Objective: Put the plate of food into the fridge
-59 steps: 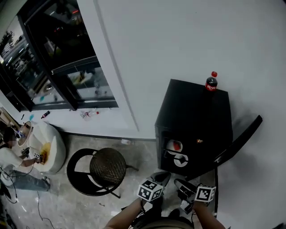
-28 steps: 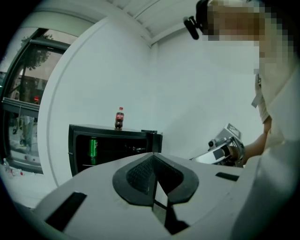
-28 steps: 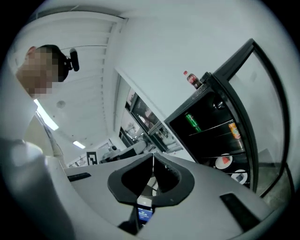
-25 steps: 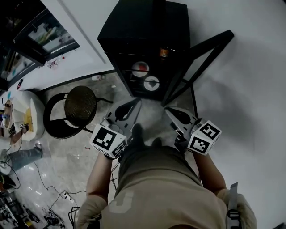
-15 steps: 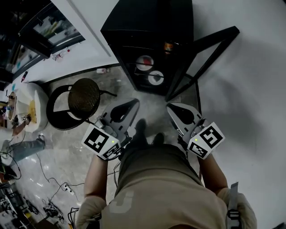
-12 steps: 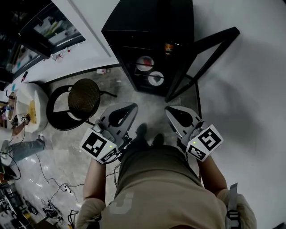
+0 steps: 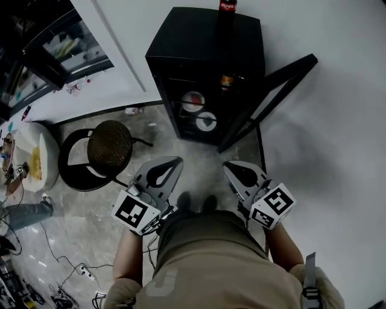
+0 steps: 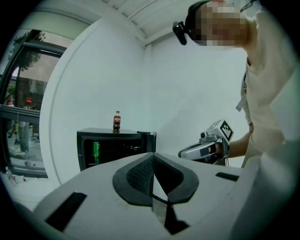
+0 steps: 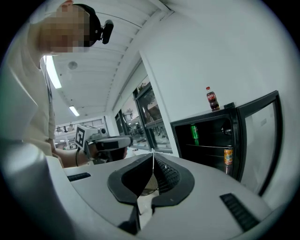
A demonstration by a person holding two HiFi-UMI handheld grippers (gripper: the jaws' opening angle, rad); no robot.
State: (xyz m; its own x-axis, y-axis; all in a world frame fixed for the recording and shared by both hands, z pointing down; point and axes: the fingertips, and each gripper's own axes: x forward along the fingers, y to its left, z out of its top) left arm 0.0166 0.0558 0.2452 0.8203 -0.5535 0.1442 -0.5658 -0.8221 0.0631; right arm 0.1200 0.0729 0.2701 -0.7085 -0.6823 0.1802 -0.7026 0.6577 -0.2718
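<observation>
A: Where is the plate of food?

B: Inside the fridge (image 7: 205,42) already, it appears. Through the open front the head view shows two round white plates: one with something red on it (image 7: 193,101), and a second plate (image 7: 206,121) just beside it, nearer the front. Whether they share a shelf cannot be told. An orange can (image 7: 227,80) stands deeper in, and a cola bottle (image 7: 227,5) is on top of the fridge.

A: And the claws?

B: Both clenched on nothing. The left gripper (image 7: 175,162) and the right gripper (image 7: 230,166) are held level in front of the fridge, well apart from it, pads pressed together with only air beyond them. The door (image 7: 271,96) stands wide to the right of the fridge.

A: If the person had to handle that plate?

B: It looks like glazed crockery, so probably stiff, fairly heavy for its size, slick under the pads and breakable. The food would lie loose, so any tilt risks a spill. The sensible hold is on the rim at the side facing the fridge's opening, clear of the food, with the plate kept flat.
</observation>
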